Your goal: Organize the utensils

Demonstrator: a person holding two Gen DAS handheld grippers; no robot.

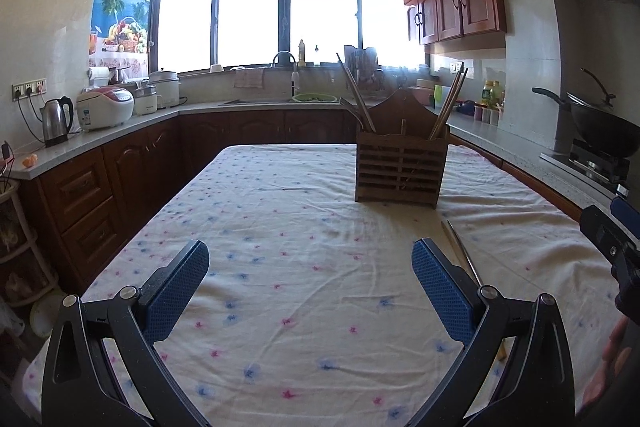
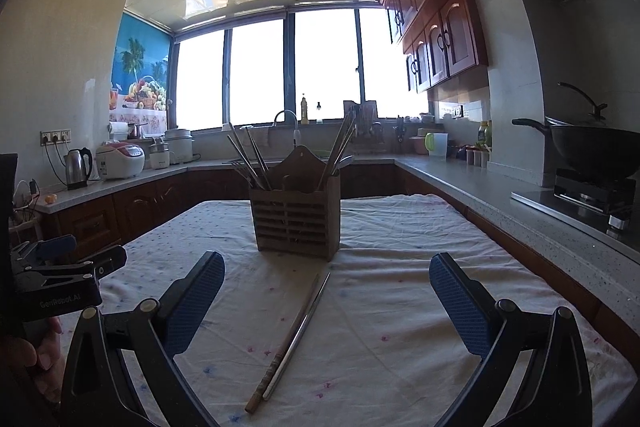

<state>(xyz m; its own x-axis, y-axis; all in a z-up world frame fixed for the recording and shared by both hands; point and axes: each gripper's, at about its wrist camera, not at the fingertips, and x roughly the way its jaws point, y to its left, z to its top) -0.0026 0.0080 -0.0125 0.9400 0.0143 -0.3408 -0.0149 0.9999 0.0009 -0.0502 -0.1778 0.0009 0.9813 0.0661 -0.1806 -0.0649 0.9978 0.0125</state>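
On the desk, covered with a flowered cloth, two loose utensils lie side by side and touching near their far ends: a wooden chopstick and a metal chopstick. We count these two only outside the holder. Their long axis runs from near the right tongs away toward the wooden holder, leaning a little to the right in the right wrist view. They lie between the two blue pads of the right tongs, closer to the left pad, and their near ends are just in front of this tool.

The right tongs are spread wide and pinch nothing. The left tongs are also fully spread and empty; in the left wrist view, the pair lies just beyond its right pad, outside the gap. So we judge that the right hand is the better placed one for the pick, and it should turn so that the pads close across the sticks, not along them.

The holder stands upright further on the desk, well apart from the loose pair. It has two compartments: the left one holds several metal pieces, maybe five, we cannot count them exactly; the right one holds a few sticks, wooden in the left wrist view.
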